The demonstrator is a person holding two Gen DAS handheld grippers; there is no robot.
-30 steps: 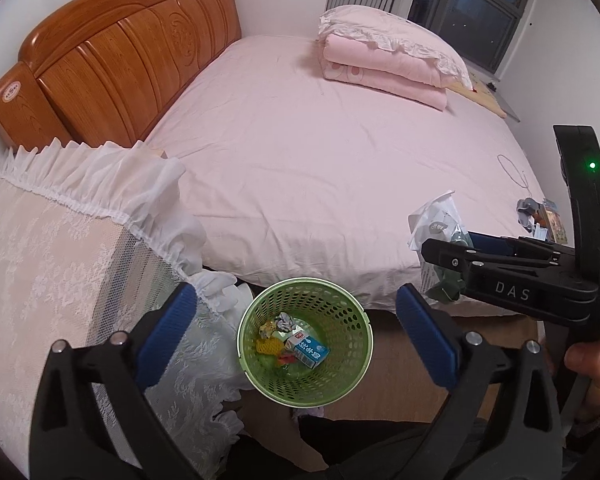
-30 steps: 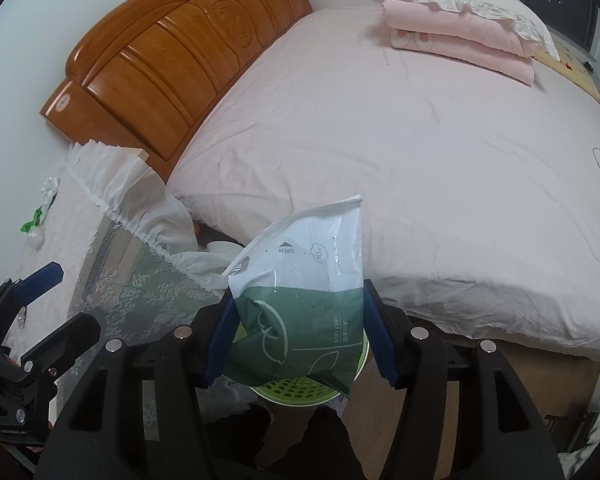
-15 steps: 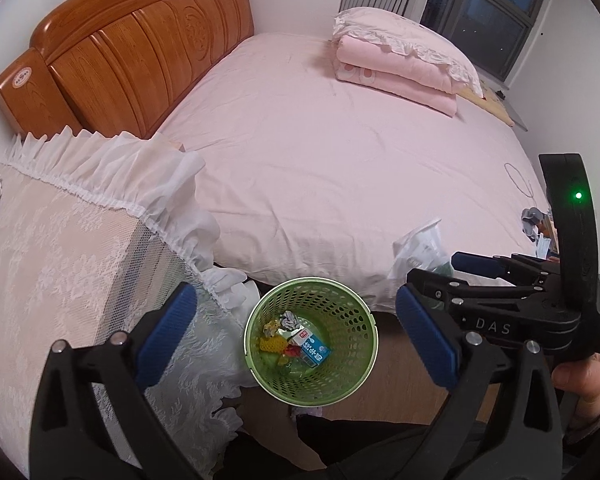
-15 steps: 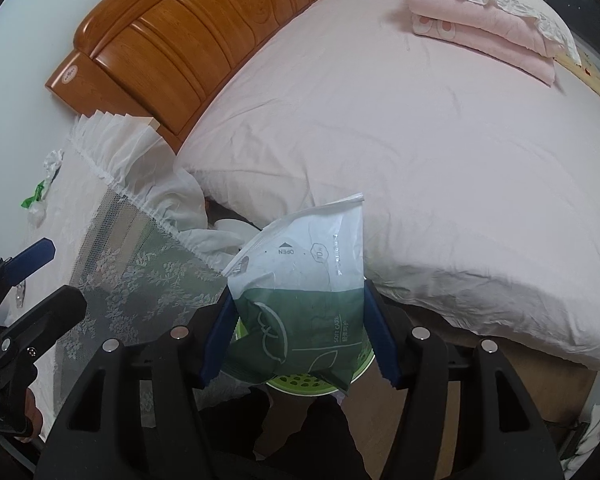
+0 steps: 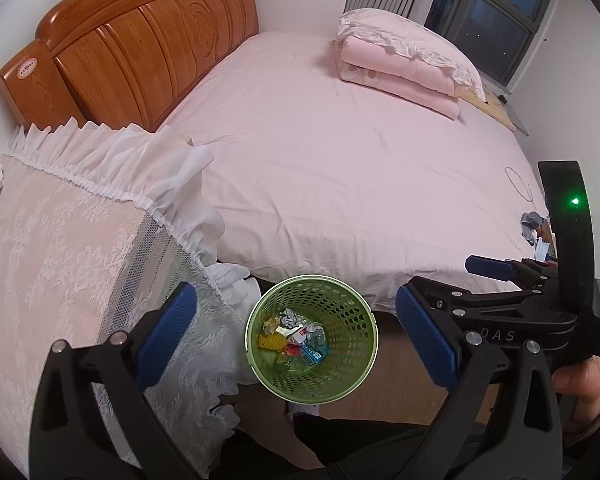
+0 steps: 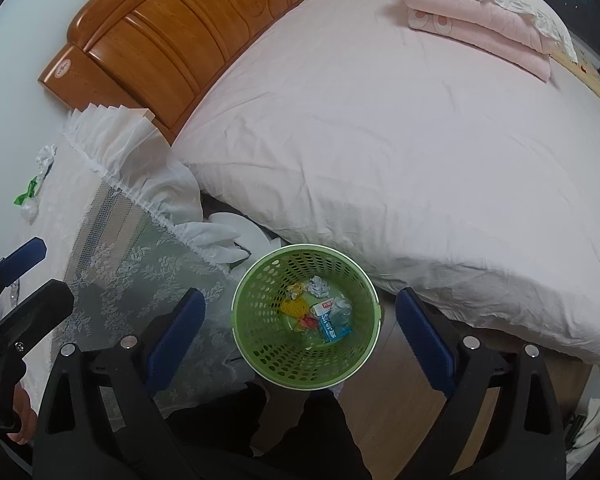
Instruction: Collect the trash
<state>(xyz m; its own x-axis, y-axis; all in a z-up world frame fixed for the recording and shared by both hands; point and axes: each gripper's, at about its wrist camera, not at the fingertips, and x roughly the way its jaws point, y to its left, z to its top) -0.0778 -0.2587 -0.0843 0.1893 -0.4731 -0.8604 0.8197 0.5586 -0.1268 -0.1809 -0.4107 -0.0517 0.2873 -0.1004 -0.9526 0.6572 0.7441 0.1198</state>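
Green plastic wastebasket (image 5: 312, 338) with a perforated wall stands on the wooden floor (image 6: 396, 396) at the foot of a bed covered by a pale pink sheet (image 5: 340, 168). Inside the basket lies trash: a small blue and white carton (image 6: 332, 322), a yellow mesh scrap (image 6: 294, 307) and a crumpled silver wrapper (image 6: 318, 286). Both grippers hang above the basket. The left gripper (image 5: 296, 336) has its blue-padded fingers spread wide with nothing between them, and the right gripper (image 6: 300, 324) is likewise spread wide and holds nothing. To the basket's left sits a bedside stand draped in white lace cloth (image 5: 60, 240), with a crumpled white wrapper (image 6: 46, 156) and a green scrap (image 6: 28, 192) lying on top. A carved wooden headboard (image 5: 140, 48) stands beyond, and folded pink bedding (image 5: 404, 68) rests on the far side of the bed.
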